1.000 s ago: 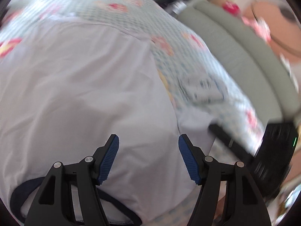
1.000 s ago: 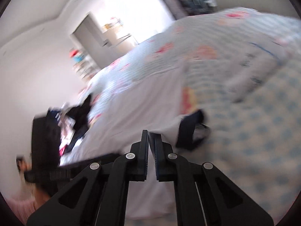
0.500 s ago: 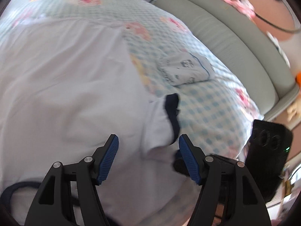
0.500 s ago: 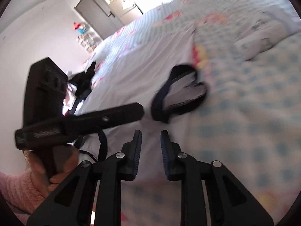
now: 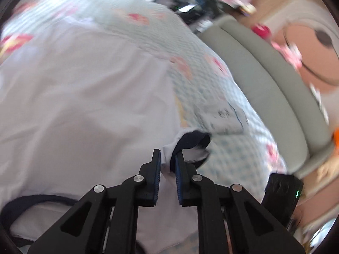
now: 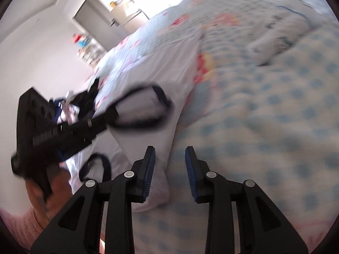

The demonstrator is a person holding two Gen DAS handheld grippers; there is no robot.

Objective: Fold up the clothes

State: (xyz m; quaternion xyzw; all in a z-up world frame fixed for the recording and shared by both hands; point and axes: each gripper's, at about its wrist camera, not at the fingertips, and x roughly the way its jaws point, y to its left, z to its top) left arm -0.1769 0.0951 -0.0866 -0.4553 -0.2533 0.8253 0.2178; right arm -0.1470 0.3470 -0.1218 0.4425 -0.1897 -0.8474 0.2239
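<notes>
A white T-shirt [image 5: 84, 105] with navy trim lies spread on the bed. In the left wrist view my left gripper [image 5: 167, 160] has its jaws closing, and the pads pinch the white cloth of the right sleeve [image 5: 190, 146] just behind its navy cuff. The right wrist view shows that gripper [image 6: 110, 116] holding the sleeve [image 6: 139, 108] up off the bed. My right gripper [image 6: 169, 158] has its jaws opening. It hangs over the shirt's side edge [image 6: 163, 182], and its pads press on nothing. The navy neckline [image 5: 31, 201] is at the lower left.
The checked, flowered bedspread [image 6: 264, 127] has a small folded white garment [image 5: 222, 116] on it past the sleeve. A grey padded bed edge [image 5: 264, 74] runs along the right. Dark clothes [image 6: 84, 97] are piled at the bed's far left. A hand [image 6: 57, 190] in a pink sleeve holds the left tool.
My left jaws went from wide open to closed on the sleeve. My right jaws, shut a second ago, have let go and spread apart, and that gripper has sunk a little.
</notes>
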